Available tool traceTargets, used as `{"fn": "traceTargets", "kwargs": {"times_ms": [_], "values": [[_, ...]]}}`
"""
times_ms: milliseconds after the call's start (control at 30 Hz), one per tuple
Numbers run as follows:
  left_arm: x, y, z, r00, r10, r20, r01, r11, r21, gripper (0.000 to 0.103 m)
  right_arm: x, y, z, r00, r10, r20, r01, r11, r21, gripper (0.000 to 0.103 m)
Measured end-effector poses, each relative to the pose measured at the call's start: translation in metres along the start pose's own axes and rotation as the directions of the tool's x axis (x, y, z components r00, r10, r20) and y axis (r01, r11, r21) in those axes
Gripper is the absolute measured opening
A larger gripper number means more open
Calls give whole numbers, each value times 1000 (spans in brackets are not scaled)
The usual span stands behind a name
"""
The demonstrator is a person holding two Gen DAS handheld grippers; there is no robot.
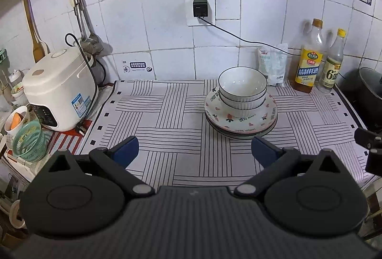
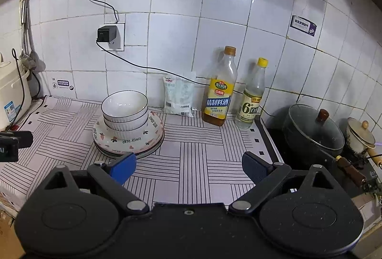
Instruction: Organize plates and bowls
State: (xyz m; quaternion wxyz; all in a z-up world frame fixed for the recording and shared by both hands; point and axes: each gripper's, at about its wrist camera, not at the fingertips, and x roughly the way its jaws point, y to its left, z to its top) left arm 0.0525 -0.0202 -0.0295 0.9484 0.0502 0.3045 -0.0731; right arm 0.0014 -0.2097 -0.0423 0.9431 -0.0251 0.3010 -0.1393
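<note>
Two white ribbed bowls [image 1: 242,89] [image 2: 125,110], one nested in the other, rest on a stack of plates [image 1: 255,125] [image 2: 152,137] with heart and strawberry prints on the striped mat. My left gripper [image 1: 194,151] is open and empty, held above the mat in front of the stack. My right gripper [image 2: 188,167] is also open and empty, just right of the stack's front edge. Part of the right gripper shows at the right edge of the left wrist view, and part of the left one at the left edge of the right wrist view.
A white rice cooker [image 1: 59,89] with a black cord stands at the left, with a green basket [image 1: 29,142] beside it. Two bottles [image 2: 218,89] [image 2: 252,96] and a white bag [image 2: 179,96] stand against the tiled wall. A lidded dark pot [image 2: 312,130] and a small pot [image 2: 359,137] sit at right.
</note>
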Motion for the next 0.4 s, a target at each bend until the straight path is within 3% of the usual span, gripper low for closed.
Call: {"fn": "traceTargets", "kwargs": {"times_ms": [400], "values": [[0, -3, 0, 1000, -7, 4, 7, 1000, 1, 102, 4, -7, -3, 1000, -8, -26, 8, 999, 32, 97]]}}
